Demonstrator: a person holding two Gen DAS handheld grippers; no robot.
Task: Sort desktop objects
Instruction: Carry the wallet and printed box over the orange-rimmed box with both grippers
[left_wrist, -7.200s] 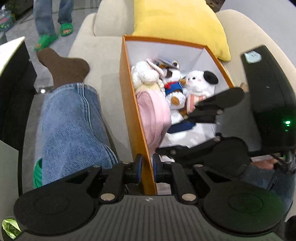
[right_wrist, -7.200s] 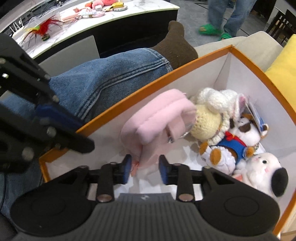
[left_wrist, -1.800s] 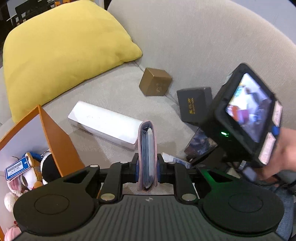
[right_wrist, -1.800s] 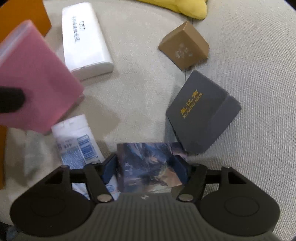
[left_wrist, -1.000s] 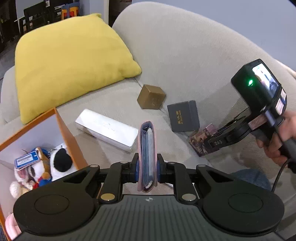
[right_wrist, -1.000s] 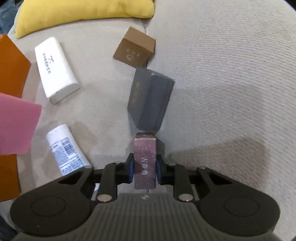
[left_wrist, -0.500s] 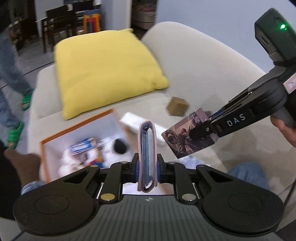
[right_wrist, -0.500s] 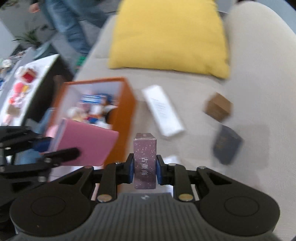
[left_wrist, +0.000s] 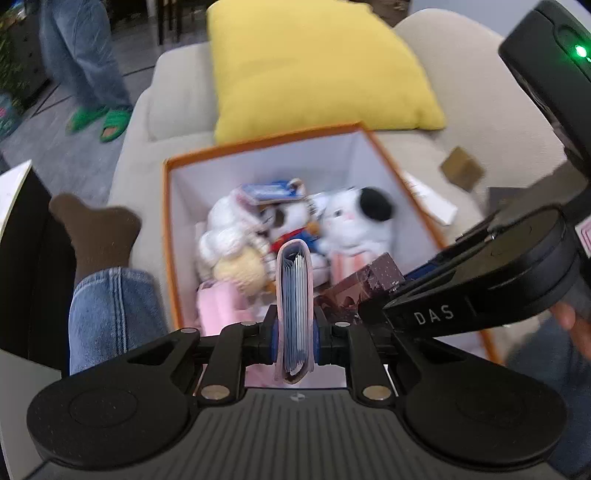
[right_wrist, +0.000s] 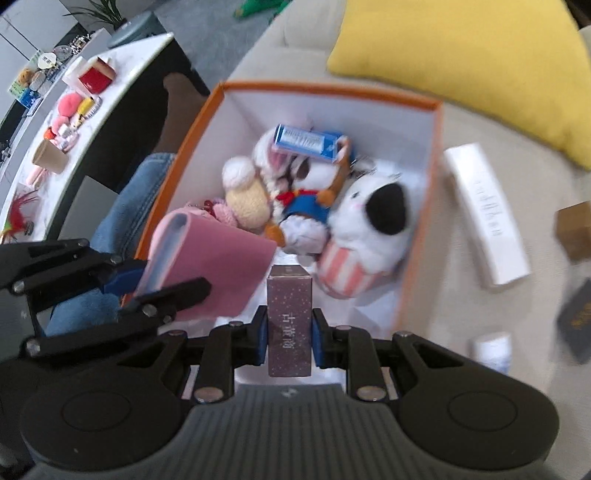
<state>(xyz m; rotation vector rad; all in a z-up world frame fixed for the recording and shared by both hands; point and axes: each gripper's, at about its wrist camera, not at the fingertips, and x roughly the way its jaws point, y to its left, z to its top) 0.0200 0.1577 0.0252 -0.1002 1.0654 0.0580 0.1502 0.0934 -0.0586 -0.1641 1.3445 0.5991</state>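
Note:
My left gripper (left_wrist: 294, 338) is shut on a pink card holder (left_wrist: 294, 295), held edge-on above the near end of the orange box (left_wrist: 168, 236); the holder also shows in the right wrist view (right_wrist: 214, 266). My right gripper (right_wrist: 290, 338) is shut on a small purple printed box (right_wrist: 290, 317), held over the orange box's (right_wrist: 436, 155) near right part; it shows in the left wrist view (left_wrist: 364, 282) too. Inside the box lie several plush toys (right_wrist: 369, 221) and a pink pouch (left_wrist: 218, 304).
The box sits on a beige sofa with a yellow cushion (left_wrist: 317, 66) behind it. On the seat to its right lie a white long box (right_wrist: 487, 218), a brown cube box (right_wrist: 576, 229), a dark box (right_wrist: 576, 321) and a white tube (right_wrist: 493, 349). A jeans leg (left_wrist: 110, 317) lies left.
Both grippers have swung left from the loose items to above the orange box, carrying the card holder and the purple box with them. The box now fills the middle of both views.

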